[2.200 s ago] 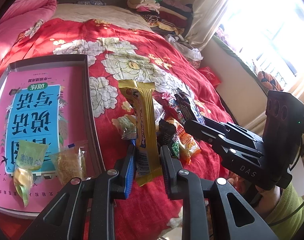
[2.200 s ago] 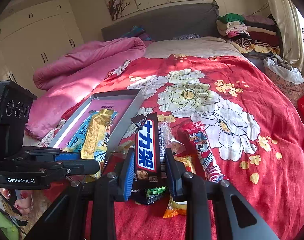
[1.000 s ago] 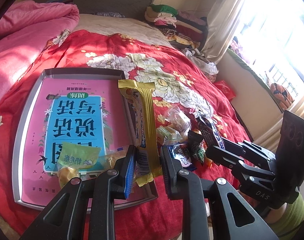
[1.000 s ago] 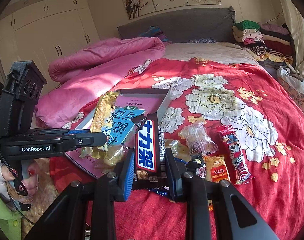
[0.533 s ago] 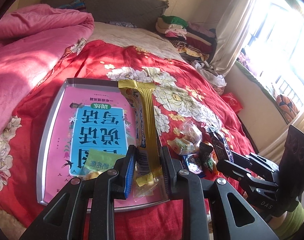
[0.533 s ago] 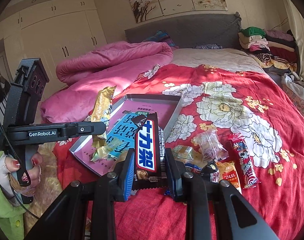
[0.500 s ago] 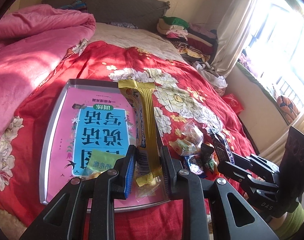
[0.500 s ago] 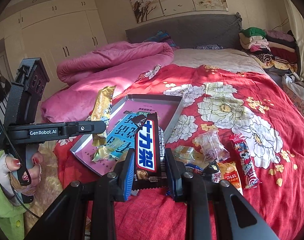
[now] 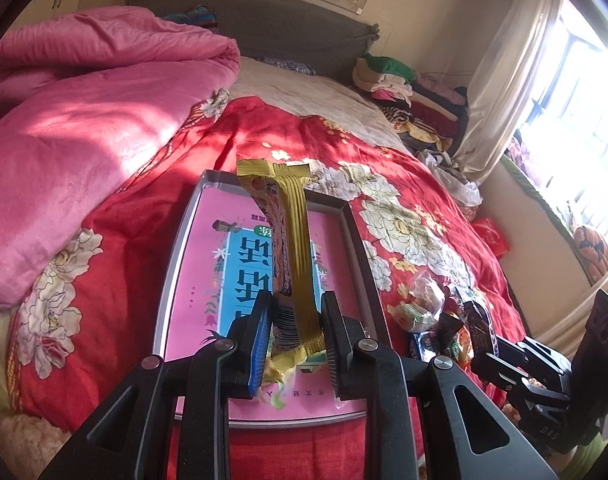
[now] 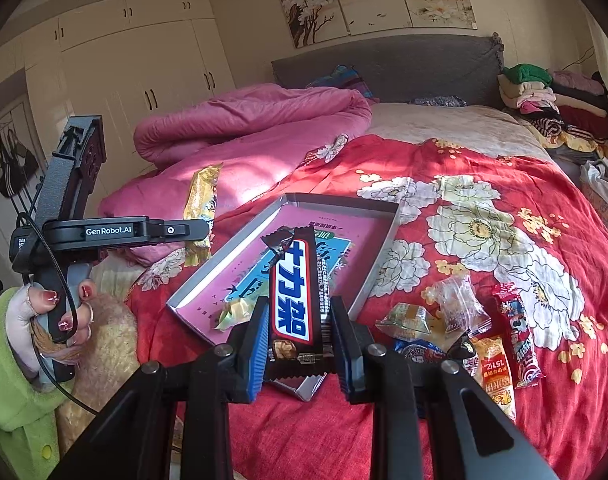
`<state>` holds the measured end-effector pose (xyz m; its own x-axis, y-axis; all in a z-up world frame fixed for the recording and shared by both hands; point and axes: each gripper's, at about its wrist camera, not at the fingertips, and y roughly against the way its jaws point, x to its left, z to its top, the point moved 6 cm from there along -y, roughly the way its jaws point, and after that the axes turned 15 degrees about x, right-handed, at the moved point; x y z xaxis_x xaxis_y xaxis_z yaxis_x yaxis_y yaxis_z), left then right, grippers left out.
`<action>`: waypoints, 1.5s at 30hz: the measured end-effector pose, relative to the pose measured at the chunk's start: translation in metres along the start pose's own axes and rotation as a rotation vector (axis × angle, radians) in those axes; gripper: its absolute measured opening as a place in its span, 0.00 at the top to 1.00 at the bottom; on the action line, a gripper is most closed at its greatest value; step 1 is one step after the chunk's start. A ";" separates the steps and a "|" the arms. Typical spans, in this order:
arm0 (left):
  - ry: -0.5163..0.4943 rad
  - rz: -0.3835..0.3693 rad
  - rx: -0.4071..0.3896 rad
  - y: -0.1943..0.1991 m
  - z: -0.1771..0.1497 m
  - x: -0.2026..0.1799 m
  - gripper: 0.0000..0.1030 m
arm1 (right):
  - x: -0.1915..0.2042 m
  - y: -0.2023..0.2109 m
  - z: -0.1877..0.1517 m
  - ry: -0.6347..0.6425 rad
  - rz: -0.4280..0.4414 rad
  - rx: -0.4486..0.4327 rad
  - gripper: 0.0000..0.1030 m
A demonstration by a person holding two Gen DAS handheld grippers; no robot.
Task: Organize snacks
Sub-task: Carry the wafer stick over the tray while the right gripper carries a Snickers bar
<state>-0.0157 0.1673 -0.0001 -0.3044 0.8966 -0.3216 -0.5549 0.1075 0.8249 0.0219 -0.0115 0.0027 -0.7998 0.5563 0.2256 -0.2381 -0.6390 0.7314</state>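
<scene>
My left gripper (image 9: 296, 322) is shut on a long gold-wrapped snack bar (image 9: 290, 240) that stands up above the grey tray (image 9: 172, 280) with a pink and blue printed bottom. In the right wrist view the same bar (image 10: 200, 208) sticks up from the left gripper (image 10: 202, 232), left of the tray (image 10: 379, 256). My right gripper (image 10: 300, 334) is shut on a dark brown chocolate bar (image 10: 294, 292) with a blue and white label, over the tray's near corner. A small green-yellow snack packet (image 10: 234, 312) lies in the tray. The loose snack pile (image 10: 455, 320) lies on the red floral bedspread to the right.
A pink quilt (image 10: 244, 136) is heaped at the left of the bed. Folded clothes (image 10: 543, 100) are stacked by the grey headboard. A person's hand (image 10: 48, 312) in a green sleeve holds the left gripper's handle. The right gripper's body (image 9: 543, 380) shows at the lower right of the left view.
The left gripper has swung left with the gold bar, from the tray's right edge to above its middle. The right gripper, still holding the chocolate bar, has drifted a little toward the tray.
</scene>
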 end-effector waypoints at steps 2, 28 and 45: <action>0.011 0.002 0.004 0.000 0.000 0.005 0.75 | 0.003 -0.002 0.001 0.009 0.003 0.002 0.72; 0.070 0.043 0.153 -0.038 -0.008 0.041 0.75 | 0.024 -0.033 0.005 0.081 -0.006 0.061 0.71; 0.039 0.064 0.284 -0.065 -0.021 0.041 0.75 | 0.021 -0.050 0.003 0.098 -0.023 0.101 0.71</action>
<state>-0.0084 0.1879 -0.0763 -0.3643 0.8889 -0.2777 -0.2965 0.1719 0.9394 0.0183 0.0337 -0.0275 -0.8459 0.5126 0.1476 -0.2043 -0.5670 0.7980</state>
